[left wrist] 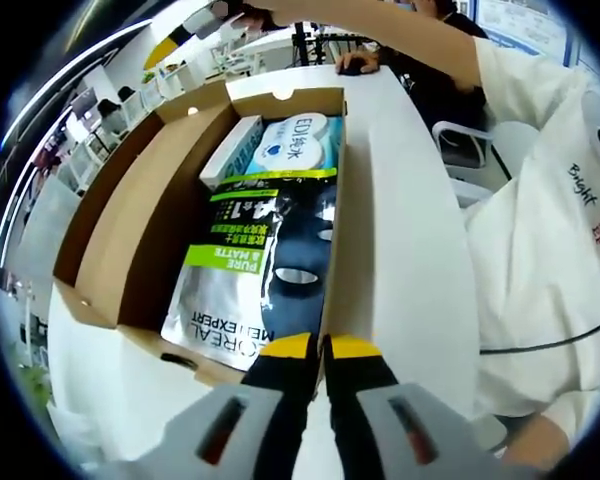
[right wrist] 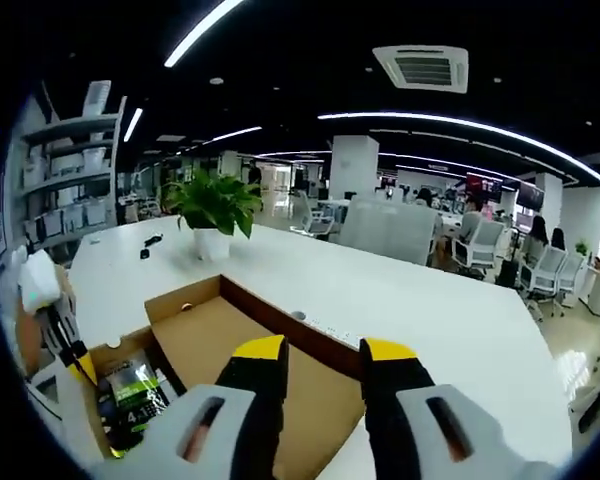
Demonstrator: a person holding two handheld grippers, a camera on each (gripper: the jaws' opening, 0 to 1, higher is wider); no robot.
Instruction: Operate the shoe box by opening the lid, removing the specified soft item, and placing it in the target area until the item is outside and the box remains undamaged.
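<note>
Office desks, ceiling light strips and a potted plant (right wrist: 212,210) lie beyond the white table (right wrist: 420,310) on which the shoe box (left wrist: 130,240) stands, its lid (right wrist: 230,345) already swung back flat. Inside the box lie soft packets: a black and green face-mask pack (left wrist: 250,270) nearest the front wall, and a pale blue pack (left wrist: 298,140) just behind it toward the hinge side. The left gripper (left wrist: 320,347) hangs over the box's front edge with its yellow-tipped jaws nearly together and nothing between them. The right gripper (right wrist: 325,352) hovers above the lid, jaws parted and empty. To lift a packet cleanly, I would spread the left jaws first, come down on the pack's near edge well clear of the cardboard wall, pinch lightly, and draw it straight up.
</note>
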